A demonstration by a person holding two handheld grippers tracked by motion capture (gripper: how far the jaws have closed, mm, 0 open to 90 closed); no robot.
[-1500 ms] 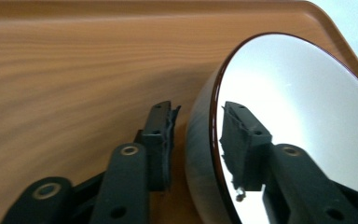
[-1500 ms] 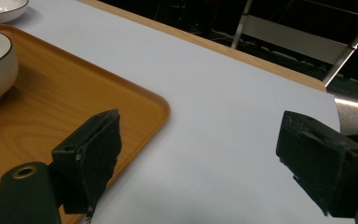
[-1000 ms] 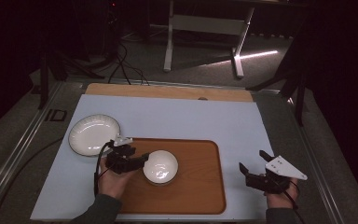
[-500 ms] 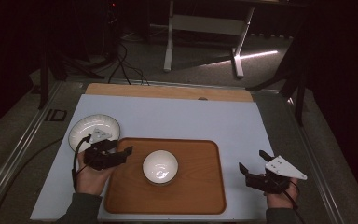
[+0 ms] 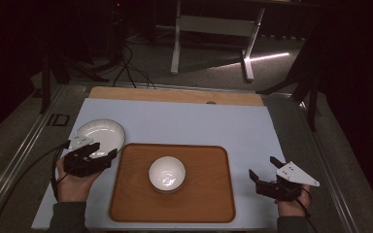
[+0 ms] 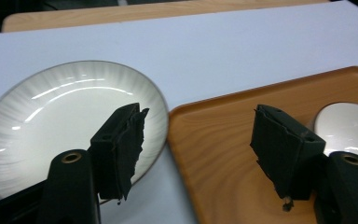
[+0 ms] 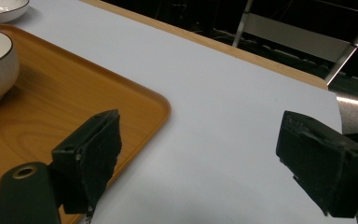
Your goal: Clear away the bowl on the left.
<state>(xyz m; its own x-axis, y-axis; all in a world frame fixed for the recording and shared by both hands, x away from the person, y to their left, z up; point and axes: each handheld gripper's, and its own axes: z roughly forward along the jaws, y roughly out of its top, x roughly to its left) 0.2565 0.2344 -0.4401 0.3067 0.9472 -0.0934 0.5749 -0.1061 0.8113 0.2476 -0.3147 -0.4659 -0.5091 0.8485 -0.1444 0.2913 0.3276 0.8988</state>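
One blue mat [image 5: 189, 121] covers the table, and on it lies one wooden tray [image 5: 209, 194], just to the inner side of the left gripper [image 5: 88, 158] and well off from the right gripper [image 5: 267, 180]. One white plate [image 5: 104, 132] sits on the mat directly ahead of the left gripper, its rim close beside the tray's edge but seemingly not touching it. In the left gripper view one pad hangs over the plate [image 6: 51, 126] and the other over the tray [image 6: 219, 149]. One white bowl [image 5: 167, 173] stands near the middle of the tray.

The left gripper's jaws have just been opening and now stand spread wide with nothing between them. The right gripper is likewise spread and empty, resting over bare mat beside the tray's corner.

The plate looks like glazed ceramic: stiff, fairly heavy, slick and breakable. Its low rim nearest the left gripper seems the best place to pinch, one pad above and one beneath.
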